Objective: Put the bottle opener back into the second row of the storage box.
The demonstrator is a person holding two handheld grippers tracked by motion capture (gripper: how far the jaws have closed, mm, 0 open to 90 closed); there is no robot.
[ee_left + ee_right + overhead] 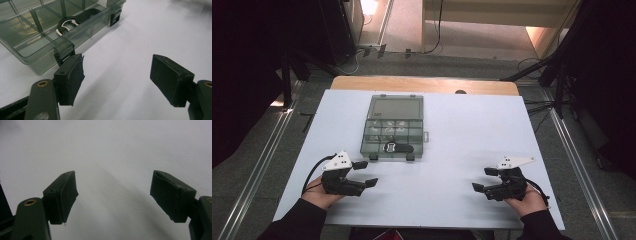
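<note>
A: We're looking down on a white table (452,150), and a clear plastic box (393,127) with dividers lies open toward its far left part, lid folded back away from us.

B: And we can see a black-and-white flat piece (395,147) lying in the front row of compartments, near the box's front wall.

A: Our left gripper (365,173) sits just in front of the box, held in a hand (319,196) at the table's near edge. Its jaws stand wide apart with nothing between them.

B: From the left gripper view we see the box's front latch (64,50) just beyond one pad (71,77); we can't tell whether they touch.

A: Over on the right, our right gripper (484,179) rests well apart from the box, jaws spread wide too, only bare table between them.

B: We see its pads (172,195) hanging over plain white surface, gripping nothing.
</note>
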